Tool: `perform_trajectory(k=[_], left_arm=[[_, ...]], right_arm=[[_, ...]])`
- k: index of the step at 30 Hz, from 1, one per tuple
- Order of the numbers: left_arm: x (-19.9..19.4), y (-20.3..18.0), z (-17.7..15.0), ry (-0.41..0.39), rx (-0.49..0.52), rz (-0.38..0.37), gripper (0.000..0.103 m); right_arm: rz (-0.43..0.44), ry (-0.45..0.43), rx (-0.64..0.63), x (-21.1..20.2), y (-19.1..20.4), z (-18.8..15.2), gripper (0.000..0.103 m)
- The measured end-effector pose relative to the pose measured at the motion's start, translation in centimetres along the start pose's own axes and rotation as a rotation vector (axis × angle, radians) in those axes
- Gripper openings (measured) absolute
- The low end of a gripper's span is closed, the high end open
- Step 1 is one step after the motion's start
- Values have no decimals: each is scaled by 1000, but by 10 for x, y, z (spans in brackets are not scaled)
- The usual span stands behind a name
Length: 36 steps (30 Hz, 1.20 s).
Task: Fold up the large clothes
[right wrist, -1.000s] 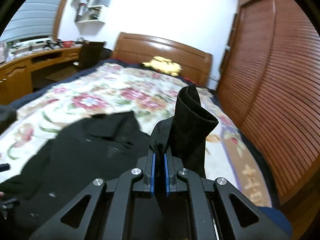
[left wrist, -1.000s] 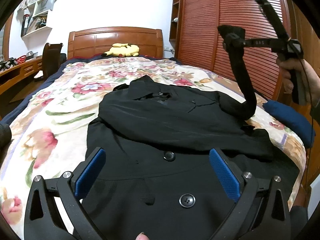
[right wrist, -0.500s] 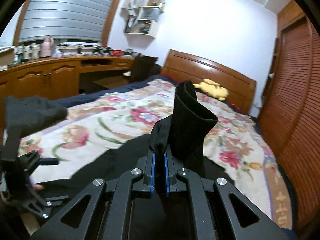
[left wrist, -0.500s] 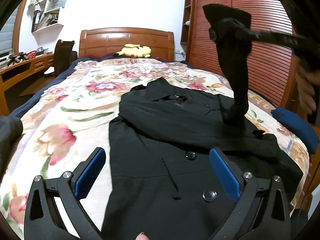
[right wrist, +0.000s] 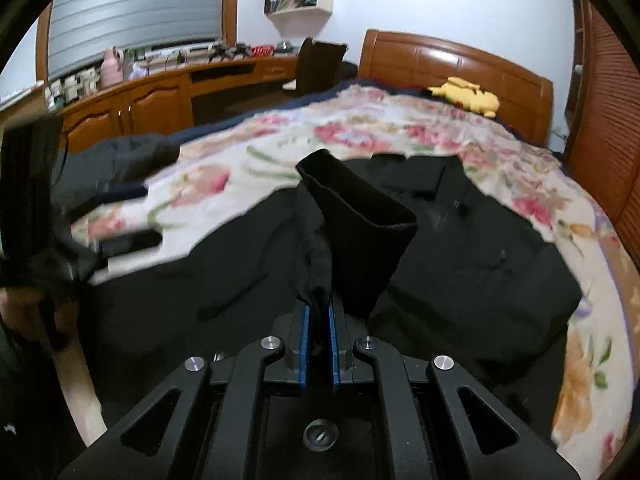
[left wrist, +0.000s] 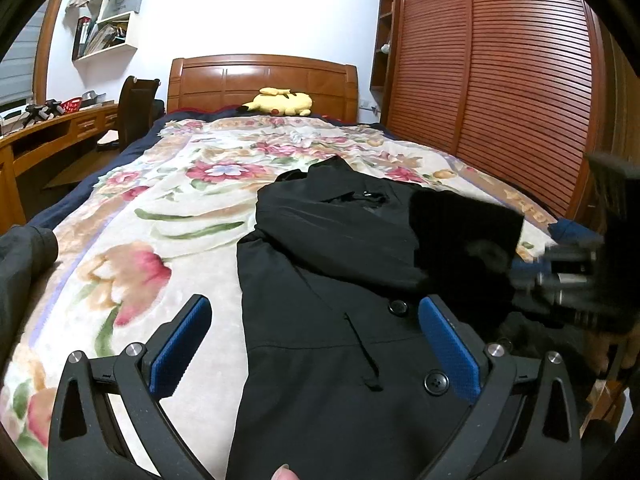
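Both grippers show: right gripper [right wrist: 319, 334] clamps the black coat's sleeve cuff [right wrist: 360, 236] mid-frame, left gripper [left wrist: 314, 352] gapes apart.

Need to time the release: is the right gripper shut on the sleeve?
Shut: right gripper pads pinch the black sleeve.

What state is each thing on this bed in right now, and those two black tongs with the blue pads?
Black coat: spread flat on the bed, buttoned, one sleeve already folded across the chest.
Other sleeve: lifted off the coat, cuff gaping open, pinched by the tongs.
Right tongs: shut on the sleeve.
Left tongs: open, holding nothing, over the coat's lower front.
Floral blanket: spread over the bed.
Yellow plush toy: lying by the headboard.
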State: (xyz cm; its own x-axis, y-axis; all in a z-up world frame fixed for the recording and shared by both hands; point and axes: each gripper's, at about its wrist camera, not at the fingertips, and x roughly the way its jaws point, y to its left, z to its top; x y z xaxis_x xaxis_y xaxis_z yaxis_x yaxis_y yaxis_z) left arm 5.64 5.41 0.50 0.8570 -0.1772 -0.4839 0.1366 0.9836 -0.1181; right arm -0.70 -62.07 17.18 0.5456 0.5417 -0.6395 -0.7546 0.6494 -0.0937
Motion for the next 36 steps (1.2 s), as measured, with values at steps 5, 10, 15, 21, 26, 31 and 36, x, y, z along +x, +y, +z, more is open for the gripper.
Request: perform_trajectory(k=[5, 10, 15, 21, 26, 31, 36], left_arm=[[2, -1, 1, -3, -6, -1, 103], [2, -2, 0, 0, -17, -16, 103], [3, -7, 0, 0, -13, -19, 103], [11, -15, 0, 22, -13, -32, 103], [28, -27, -2, 83, 0, -78, 103], [43, -36, -4, 141, 6, -97, 103], [48, -41, -8, 170, 17, -120, 98]], right_arm=[[-13, 17, 4, -8, 9, 2, 26], [22, 34, -7, -16, 18, -5, 71], [9, 28, 16, -35, 13, -17, 71], [-117, 6, 60, -41, -2, -24, 71], [-216, 10, 122, -32, -20, -27, 71], [-263, 19, 168, -22, -27, -33, 71], [-298, 34, 208, -3, -33, -38, 71]])
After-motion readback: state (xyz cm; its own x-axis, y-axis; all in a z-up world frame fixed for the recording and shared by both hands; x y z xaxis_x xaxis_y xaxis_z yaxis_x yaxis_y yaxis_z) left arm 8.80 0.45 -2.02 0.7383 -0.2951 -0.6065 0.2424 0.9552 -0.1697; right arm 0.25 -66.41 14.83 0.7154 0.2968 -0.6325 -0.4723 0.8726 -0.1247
